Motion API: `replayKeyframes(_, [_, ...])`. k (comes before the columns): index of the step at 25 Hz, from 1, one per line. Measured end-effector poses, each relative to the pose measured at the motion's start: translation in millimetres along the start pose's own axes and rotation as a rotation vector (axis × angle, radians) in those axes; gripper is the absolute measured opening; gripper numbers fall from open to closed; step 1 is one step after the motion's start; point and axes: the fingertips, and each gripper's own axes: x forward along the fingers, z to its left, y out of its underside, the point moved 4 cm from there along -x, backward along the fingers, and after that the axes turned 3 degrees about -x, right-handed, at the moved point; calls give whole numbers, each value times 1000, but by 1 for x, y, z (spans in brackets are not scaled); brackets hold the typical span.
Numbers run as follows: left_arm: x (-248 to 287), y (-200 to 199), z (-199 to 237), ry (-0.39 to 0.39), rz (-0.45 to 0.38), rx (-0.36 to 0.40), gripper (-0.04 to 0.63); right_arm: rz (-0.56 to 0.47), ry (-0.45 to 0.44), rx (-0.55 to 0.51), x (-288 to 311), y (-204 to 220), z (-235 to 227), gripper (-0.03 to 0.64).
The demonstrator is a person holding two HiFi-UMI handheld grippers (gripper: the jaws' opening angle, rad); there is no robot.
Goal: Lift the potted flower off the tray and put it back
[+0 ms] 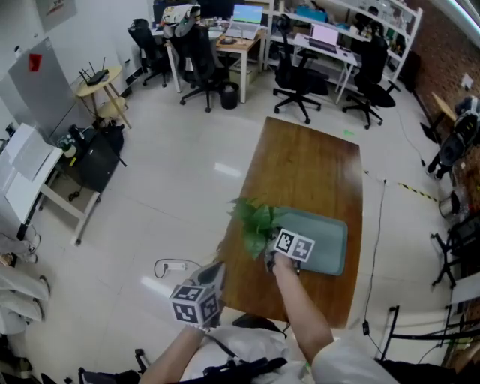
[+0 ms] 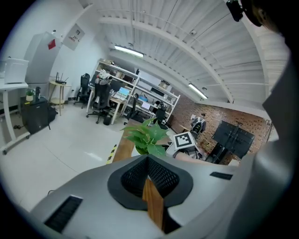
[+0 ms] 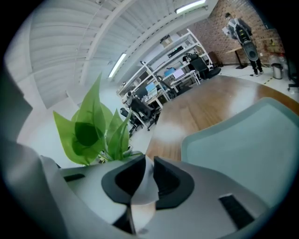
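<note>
The potted flower's green leaves (image 1: 255,220) hang over the brown wooden table (image 1: 307,165), just left of the grey-green tray (image 1: 330,244). My right gripper (image 1: 271,253) is shut on the white pot rim (image 3: 141,186), with the leaves (image 3: 91,127) rising at its left and the tray (image 3: 247,135) at its right. In the head view the pot itself is hidden under leaves and gripper. My left gripper (image 1: 216,271) hovers off the table's near left corner, shut with nothing in it (image 2: 148,159), and faces the plant (image 2: 147,136).
Office chairs (image 1: 294,75) and desks with laptops (image 1: 247,19) stand beyond the table's far end. A white side table (image 1: 34,180) and a black bag (image 1: 99,157) are at the left. A power strip with its cable (image 1: 174,265) lies on the floor nearby. Stands (image 1: 454,247) crowd the right.
</note>
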Motion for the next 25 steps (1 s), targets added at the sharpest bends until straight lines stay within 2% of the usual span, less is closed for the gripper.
replayKeyframes(10, [-20,2,11,-68,-20,-40,-5,63,-11,-29,21,16,8,63])
replayKeyframes(25, [-23,4,14,-37,-10,-28,-5,87,20,-4,20,32,2,94])
